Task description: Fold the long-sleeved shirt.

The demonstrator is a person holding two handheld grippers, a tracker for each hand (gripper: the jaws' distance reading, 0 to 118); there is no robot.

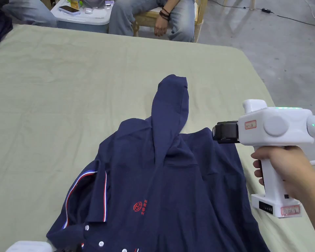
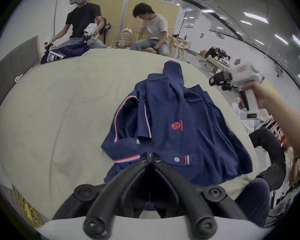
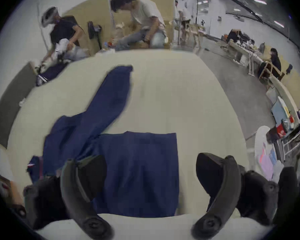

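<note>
The navy long-sleeved shirt lay on the pale green bed, barely folded, one sleeve trailing toward twelve o'clock, while the left gripper pinched its near edge and the right gripper hovered with jaws spread at three o'clock.

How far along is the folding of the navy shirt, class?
Early. Done: one sleeve lies folded over the shirt, pointing up the bed. In hand: the left gripper, jaws together, seems to pinch the front near the collar; the right gripper hovers open above the hem. Left: the body remains rumpled and unfolded.
</note>
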